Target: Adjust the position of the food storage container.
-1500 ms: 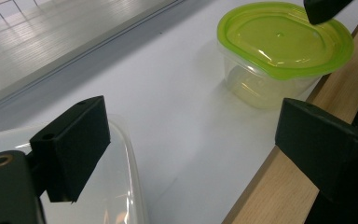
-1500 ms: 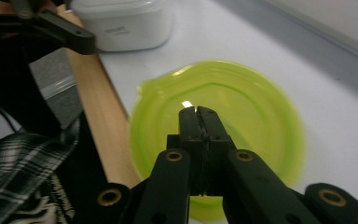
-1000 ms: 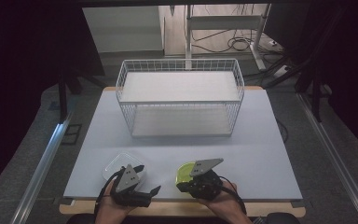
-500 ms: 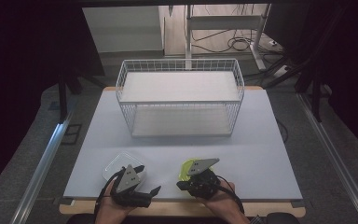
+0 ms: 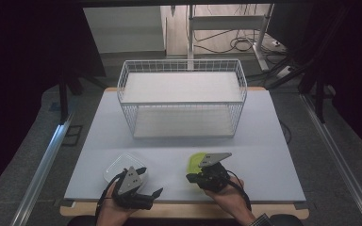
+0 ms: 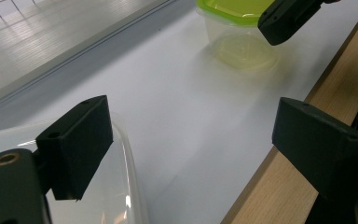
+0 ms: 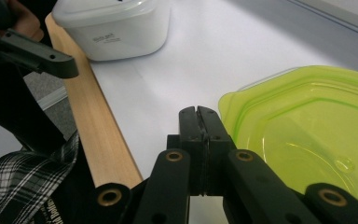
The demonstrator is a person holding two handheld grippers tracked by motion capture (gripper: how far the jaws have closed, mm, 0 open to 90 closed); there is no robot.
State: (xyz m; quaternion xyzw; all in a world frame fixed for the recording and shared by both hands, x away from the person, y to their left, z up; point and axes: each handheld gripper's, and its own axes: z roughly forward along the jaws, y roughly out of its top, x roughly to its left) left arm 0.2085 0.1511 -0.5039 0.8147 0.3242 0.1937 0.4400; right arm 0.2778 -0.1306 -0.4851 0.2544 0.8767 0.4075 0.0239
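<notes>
While both containers stand on the near part of the white table [image 5: 264, 155] and the wire basket [image 5: 181, 101] at the far side holds nothing, the work is judged to be at its very start — nothing has been lifted, and every step of handling the boxes is left to do.

At the left, the clear container [image 5: 120, 165] is seen just ahead of the left gripper [image 5: 143, 181]. In the left gripper view its rim [image 6: 121, 186] lies under and beside one black finger [image 6: 77, 140], while the other finger [image 6: 321, 140] stands well apart over the wooden table edge [image 6: 284, 186]. The jaws are spread wide and nothing is pressed between them; the container is not straddled, only touched or nearly touched at its edge — which of the two cannot be told.

At the right, the green-lidded container [image 5: 197, 162] sits just beyond the right gripper [image 5: 193, 176]. In the right gripper view the fingertips [image 7: 198, 116] are pressed flat against each other with nothing between them, and the green lid [image 7: 307, 121] lies just beside them, off to one side rather than in line. No hold is therefore made on either box.

A grasp would be judged to call first for the right jaws to be opened and lined up with the lid's rim.
</notes>
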